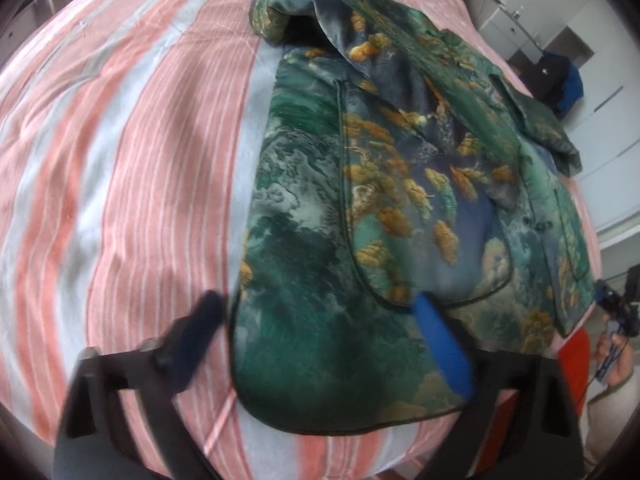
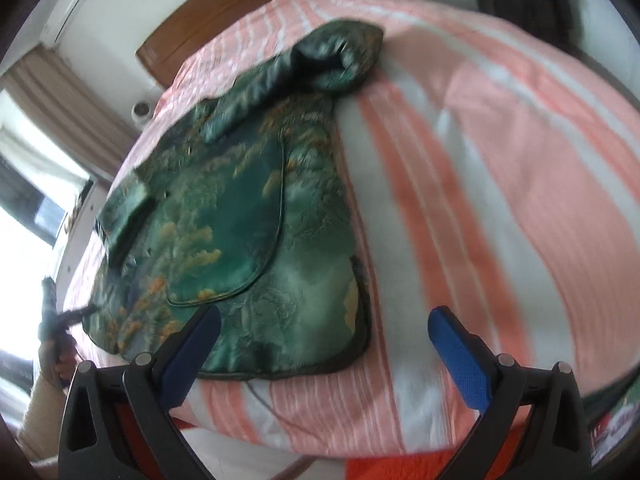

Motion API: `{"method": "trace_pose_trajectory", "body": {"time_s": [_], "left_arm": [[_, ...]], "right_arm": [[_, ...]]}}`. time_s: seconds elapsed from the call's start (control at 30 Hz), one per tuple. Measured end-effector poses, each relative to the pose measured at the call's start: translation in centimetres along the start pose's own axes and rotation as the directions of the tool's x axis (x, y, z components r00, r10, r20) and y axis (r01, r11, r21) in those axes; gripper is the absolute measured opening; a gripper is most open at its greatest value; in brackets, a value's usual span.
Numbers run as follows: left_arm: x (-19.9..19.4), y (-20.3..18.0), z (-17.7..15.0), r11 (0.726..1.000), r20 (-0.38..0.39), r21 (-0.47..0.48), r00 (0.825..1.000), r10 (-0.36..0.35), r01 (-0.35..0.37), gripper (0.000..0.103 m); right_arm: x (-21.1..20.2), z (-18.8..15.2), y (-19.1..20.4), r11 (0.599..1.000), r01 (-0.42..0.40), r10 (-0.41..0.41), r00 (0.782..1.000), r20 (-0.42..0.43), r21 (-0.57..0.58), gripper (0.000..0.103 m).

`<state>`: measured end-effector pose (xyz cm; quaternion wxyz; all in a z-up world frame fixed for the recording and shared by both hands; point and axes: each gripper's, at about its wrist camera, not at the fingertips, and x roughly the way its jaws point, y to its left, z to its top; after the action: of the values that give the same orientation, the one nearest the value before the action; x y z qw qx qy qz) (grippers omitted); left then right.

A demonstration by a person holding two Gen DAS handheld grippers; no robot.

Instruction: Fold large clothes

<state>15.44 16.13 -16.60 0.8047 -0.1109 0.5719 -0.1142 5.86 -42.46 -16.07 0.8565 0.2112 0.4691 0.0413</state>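
Pink and white stripes fill both views: a striped bedspread [image 1: 120,160] covers the bed, and on it lies the green patterned jacket [image 1: 360,184], silky, with gold leaf shapes and dark piping along its edges.

From the left wrist view, the jacket takes up the centre and right of the frame. One front panel is folded over, showing a bluish lining, and a sleeve [image 1: 288,16] curls into a hollow roll at the upper middle. A second sleeve [image 1: 548,128] lies folded across toward the right edge. The left gripper [image 1: 320,340] sits low in the frame, jaws spread wide; its right finger [image 1: 440,348] overlaps the jacket's hem area, its left finger [image 1: 196,340] stands over bare bedspread, and whether either one touches the cloth I can't tell. At the far lower right, the other hand and its tool [image 1: 616,312] show past the edge of the bed. White cabinets [image 1: 520,12] stand at upper right.

Over to the right wrist view: the jacket [image 2: 248,220] lies left of centre, its rounded bottom corner nearest the camera. The right gripper [image 2: 324,344] hovers at the lower edge, jaws spread, the left finger [image 2: 188,352] overlapping the hem, the right finger [image 2: 460,356] over striped bedspread [image 2: 500,160]. A wooden headboard [image 2: 224,8] shows at the top, curtains [image 2: 68,108] and a bright window at left.
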Motion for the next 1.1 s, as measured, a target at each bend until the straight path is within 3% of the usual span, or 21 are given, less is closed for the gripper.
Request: {"method": "trace_pose_trajectory", "body": {"time_s": [0.07,0.17,0.23,0.33,0.5,0.63,0.73,0.8,0.87,0.93,0.97,1.1], "left_arm": [[-0.1,0.0,-0.4,0.999,-0.004,-0.02,1.0,0.031,-0.031,0.02],[-1.6,-0.1,-1.3,0.999,0.019,-0.03,0.999,0.027,-0.026,0.012],[-3.6,-0.6,-2.1,1.0,0.044,-0.024,0.999,0.003,-0.002,0.011],[-6.5,-1.9,-4.4,1.0,0.066,0.006,0.998,-0.022,0.022,0.01],[-6.1,-1.9,-8.8,0.998,0.022,0.025,0.998,0.055,-0.056,0.011],[-3.8,-1.3,-9.7,0.996,-0.001,-0.002,0.996,0.089,-0.089,0.012],[-3.8,-2.7,-9.8,0.987,0.032,0.05,0.988,0.151,-0.152,0.017],[-4.8,-3.2,-10.4,0.978,0.074,0.066,0.979,0.192,-0.196,0.031],[-6.1,-2.9,-10.7,0.979,0.103,0.039,0.976,0.193,-0.198,0.059],[-8.3,-2.5,-11.0,0.985,0.156,-0.014,0.972,0.173,-0.173,0.071],[-9.3,-2.2,-11.0,0.984,0.183,-0.037,0.967,0.176,-0.172,0.077],[-13.0,-2.3,-10.4,0.966,0.316,-0.135,0.914,0.255,-0.222,0.097]], "right_arm": [[1.6,0.4,0.2,1.0,-0.026,0.026,0.999,-0.045,-0.011,0.087],[3.3,0.9,1.1,1.0,-0.016,0.013,0.994,-0.106,-0.027,0.059],[3.0,1.3,1.8,0.998,0.023,-0.029,0.995,-0.099,-0.062,0.019],[0.9,1.7,3.4,0.993,0.031,-0.04,0.996,-0.078,-0.111,0.014],[-1.5,0.8,4.3,0.98,0.058,-0.079,0.992,-0.103,-0.191,0.014],[0.5,-1.0,2.5,0.977,0.107,-0.135,0.98,-0.145,-0.186,0.014],[2.1,-0.8,1.4,0.982,0.13,-0.146,0.982,-0.117,-0.138,0.015],[2.2,-0.9,2.0,0.979,0.159,-0.169,0.983,-0.075,-0.124,0.024],[1.6,-1.3,2.4,0.97,0.226,-0.228,0.974,-0.014,-0.089,0.044],[0.1,-1.8,3.1,0.957,0.281,-0.278,0.959,0.056,-0.064,0.066],[-0.6,-2.0,3.4,0.954,0.292,-0.286,0.954,0.094,-0.06,0.07],[-4.2,-3.7,5.5,0.93,0.36,-0.33,0.905,0.269,-0.072,0.083]]}}
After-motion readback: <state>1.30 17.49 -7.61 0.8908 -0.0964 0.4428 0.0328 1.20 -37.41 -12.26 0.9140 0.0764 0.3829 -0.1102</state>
